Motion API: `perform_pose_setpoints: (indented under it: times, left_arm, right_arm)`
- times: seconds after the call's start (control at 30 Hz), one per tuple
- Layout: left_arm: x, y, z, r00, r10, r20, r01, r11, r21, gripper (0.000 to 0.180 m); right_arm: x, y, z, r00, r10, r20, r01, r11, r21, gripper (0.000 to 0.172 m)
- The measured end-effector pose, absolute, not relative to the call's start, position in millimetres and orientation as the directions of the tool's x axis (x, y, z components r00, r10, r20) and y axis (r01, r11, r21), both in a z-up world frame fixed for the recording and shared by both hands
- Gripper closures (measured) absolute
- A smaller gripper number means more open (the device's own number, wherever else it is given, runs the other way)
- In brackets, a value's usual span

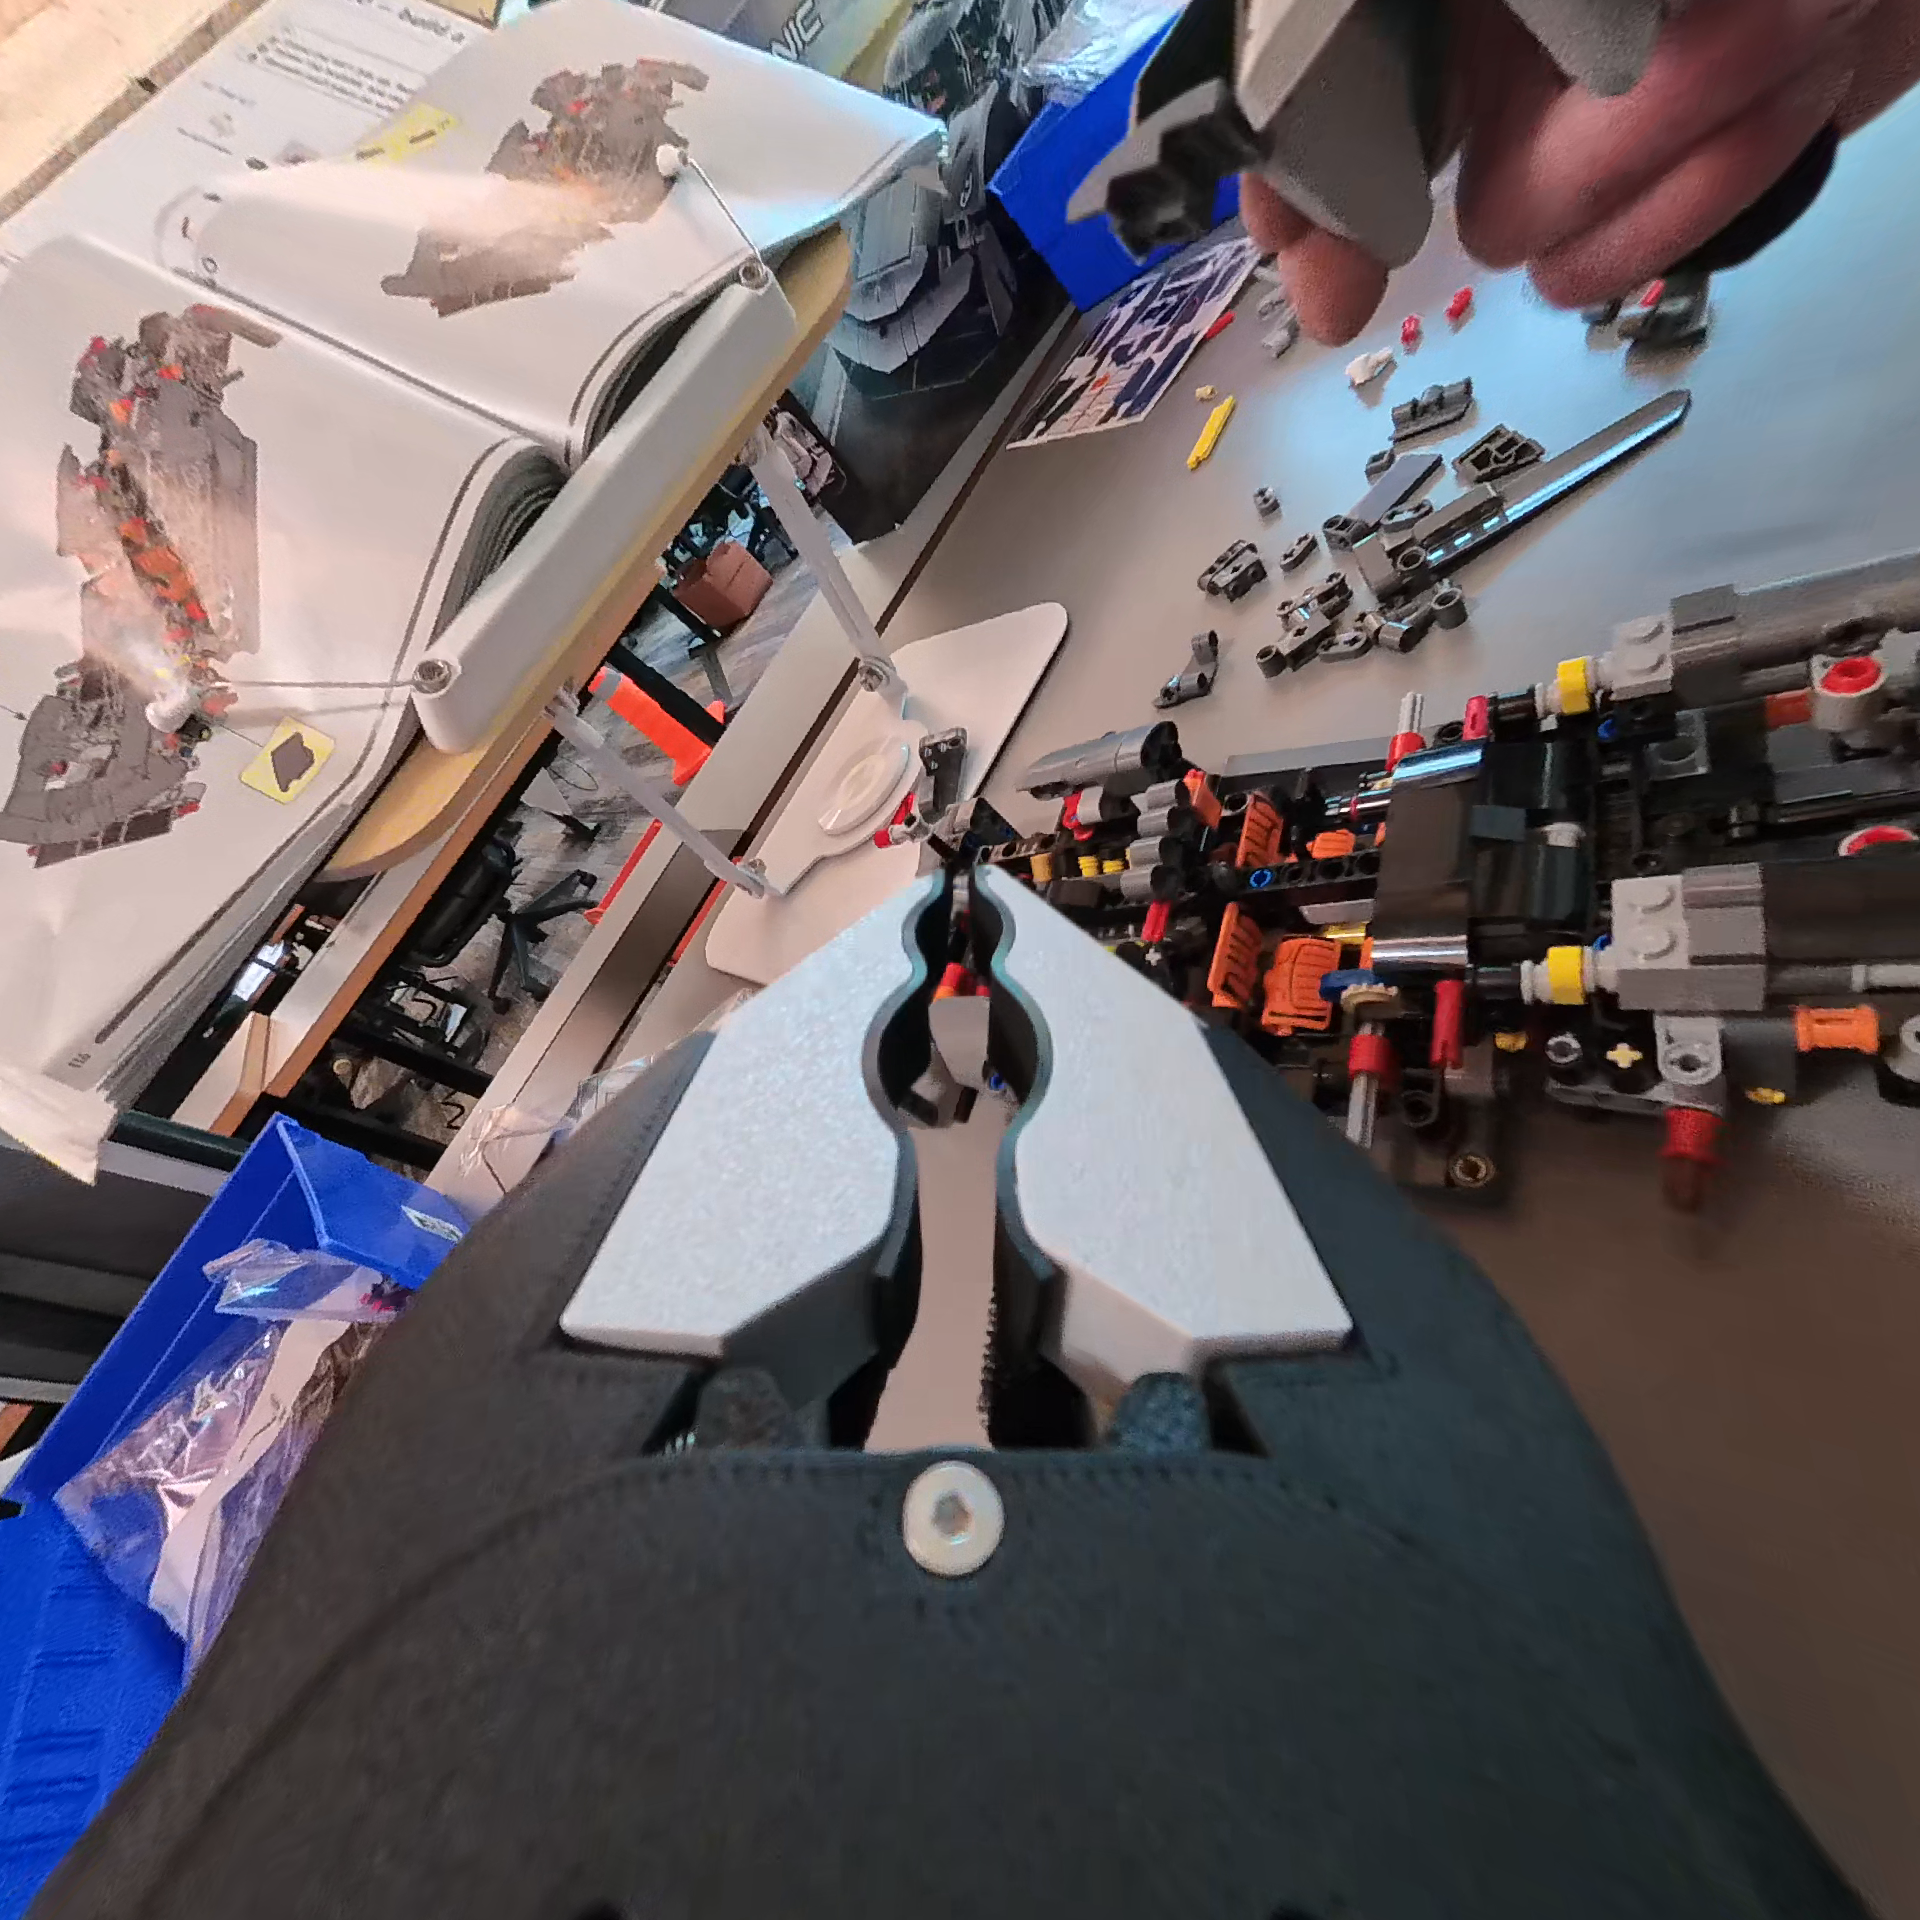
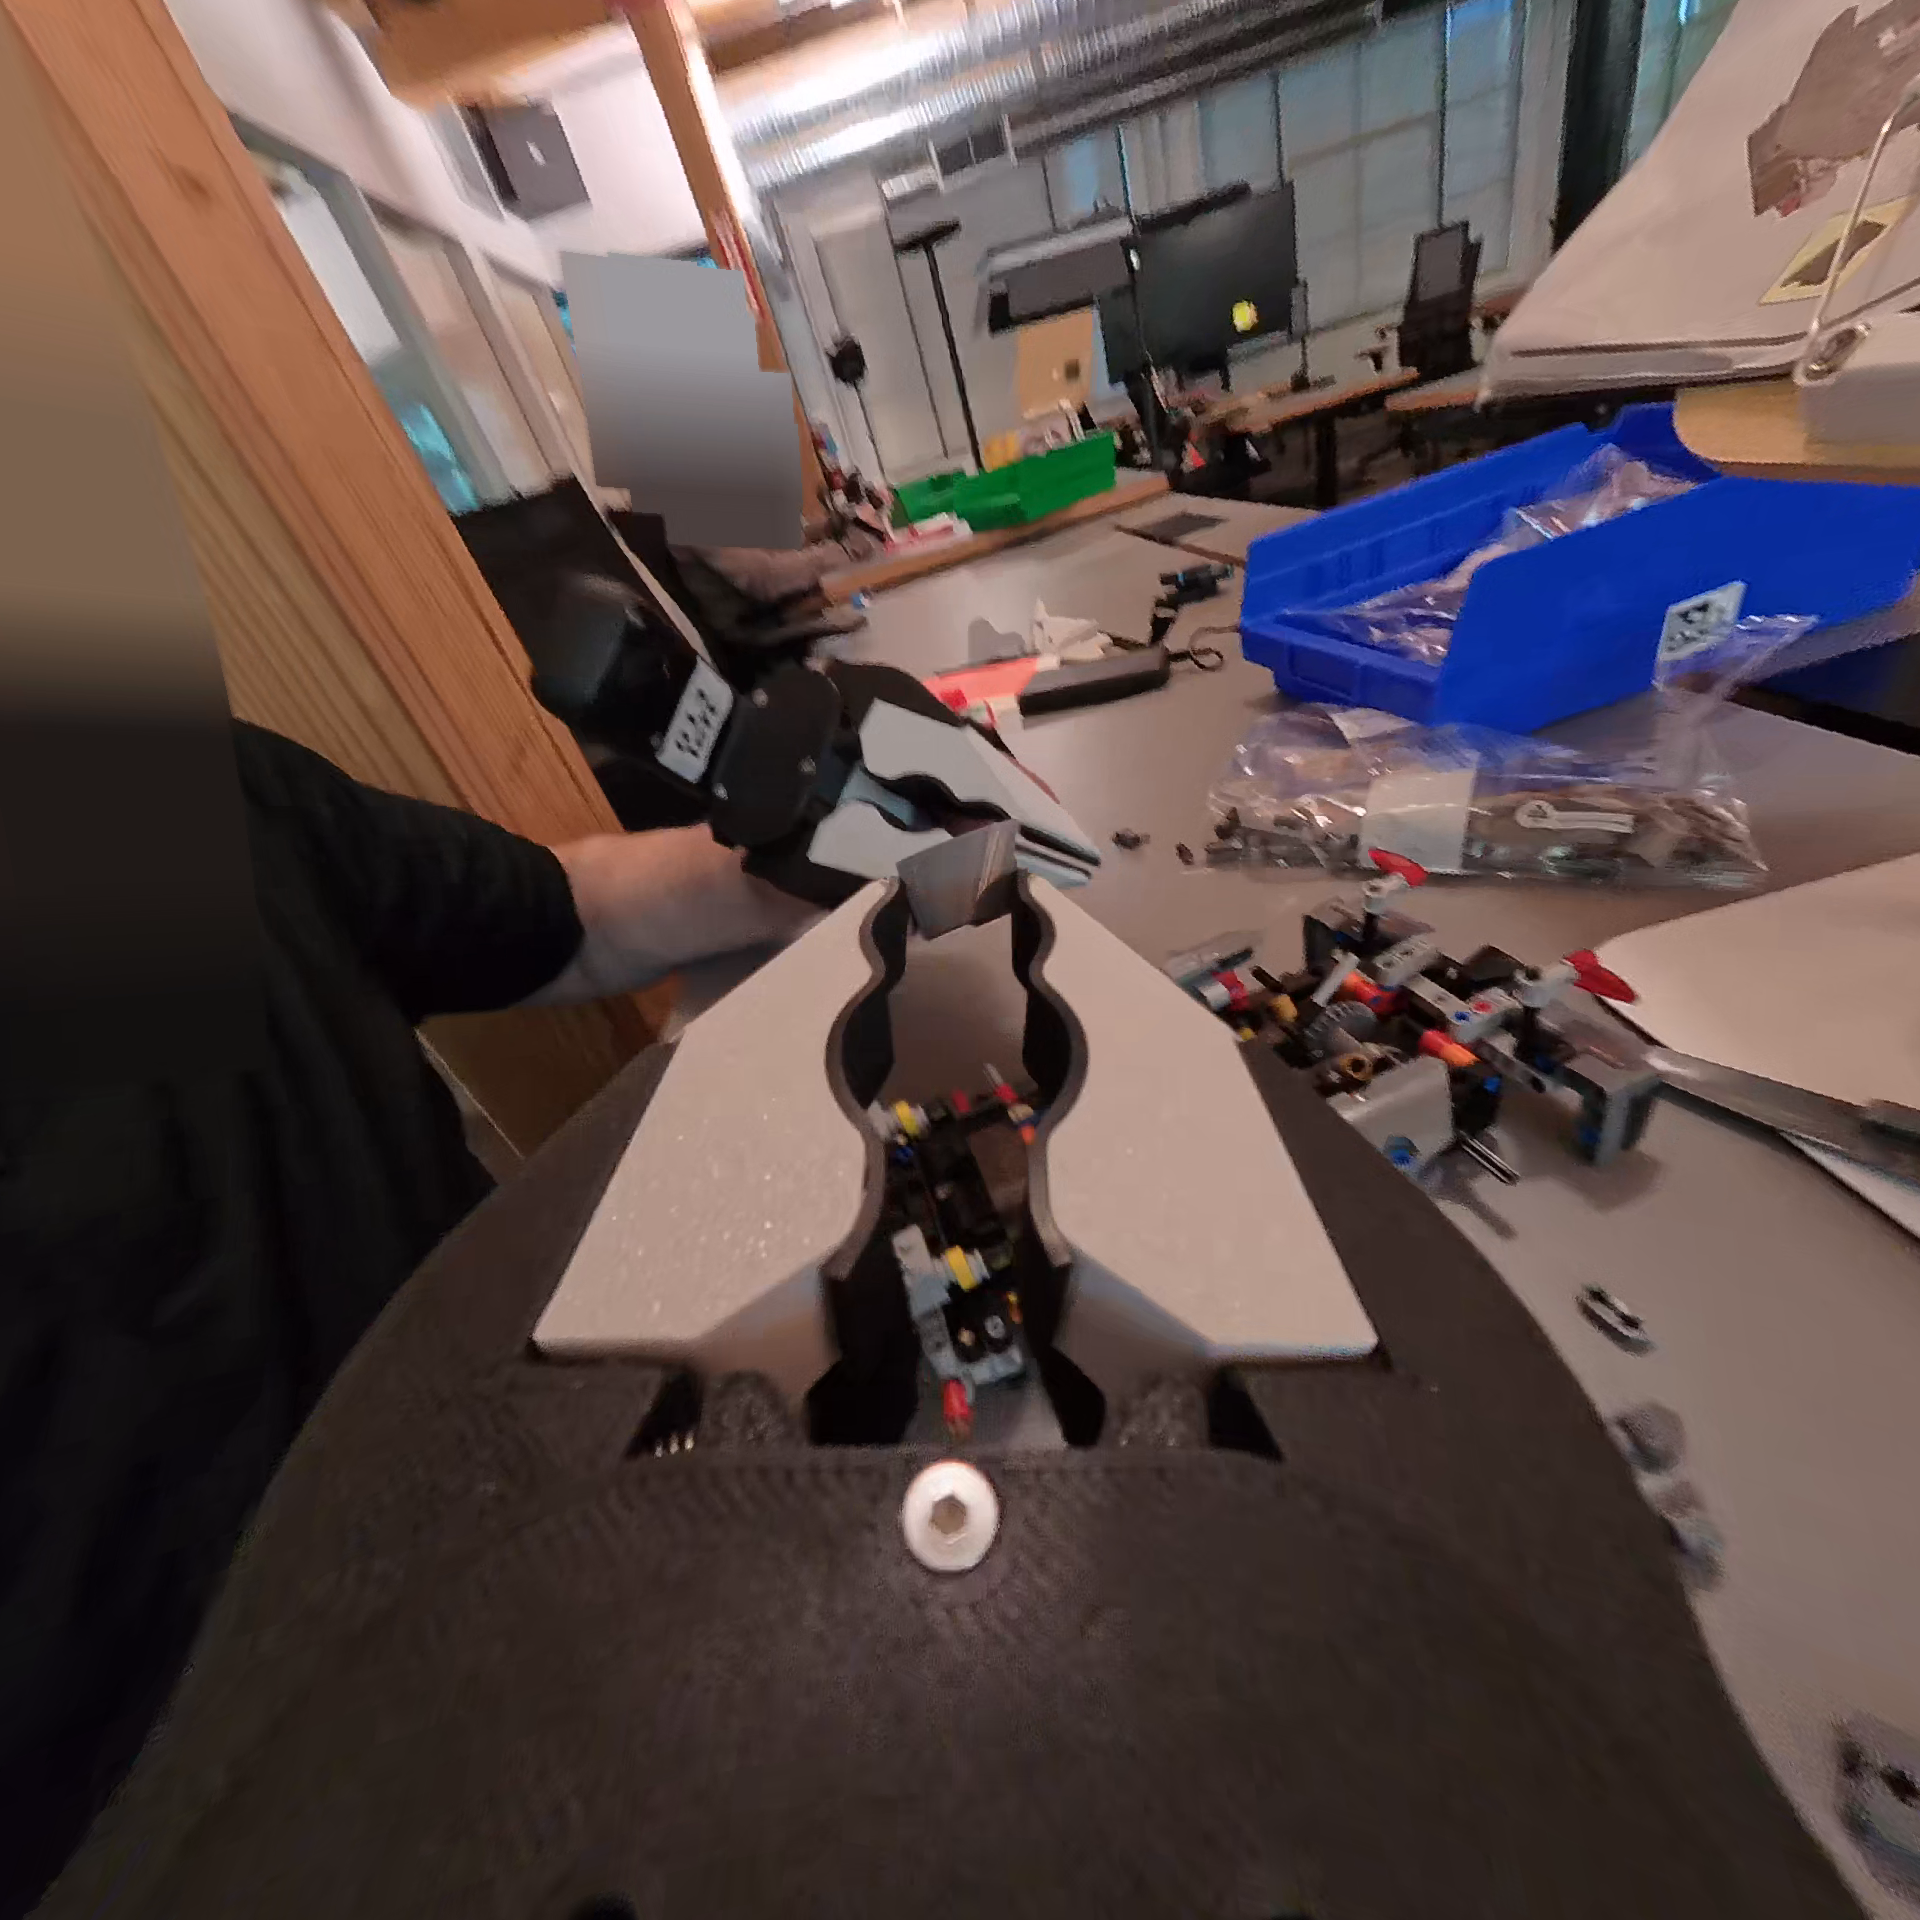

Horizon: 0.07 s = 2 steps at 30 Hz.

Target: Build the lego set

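The right gripper (image 2: 956,904) clamps a dark grey angled panel piece (image 2: 951,883) between its fingertips, lifted well above the grey table (image 1: 1039,499), with a hand (image 1: 1558,156) around its body. The left gripper (image 1: 961,883) has its tips pressed together with nothing visible between them, hovering just beside the end of the long brick-built vehicle chassis (image 1: 1455,862), probably placed to steady it. Loose grey pieces (image 1: 1382,561) lie spread out, likely for easy picking. An instruction booklet (image 1: 312,364) sits open on a stand, tilted for reading. A blue bin (image 2: 1507,582) holds plastic bags
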State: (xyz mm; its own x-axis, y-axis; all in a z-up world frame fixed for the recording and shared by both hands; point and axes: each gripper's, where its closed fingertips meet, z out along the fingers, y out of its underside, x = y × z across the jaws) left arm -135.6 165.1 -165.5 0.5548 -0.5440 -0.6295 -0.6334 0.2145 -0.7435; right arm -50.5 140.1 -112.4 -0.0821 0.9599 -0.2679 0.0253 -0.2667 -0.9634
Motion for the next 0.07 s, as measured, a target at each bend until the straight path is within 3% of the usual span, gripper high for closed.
perform_pose_setpoints:
  times: [0.07]
  left_arm:
    - [-133.8, 163.8, -163.7, 0.556, -0.540, -0.632, -0.627, 0.226, -0.745, 0.180]
  right_arm:
    - [-50.0, 137.4, -100.7, -0.138, 0.939, -0.316, -0.051, -0.325, -0.944, 0.155]
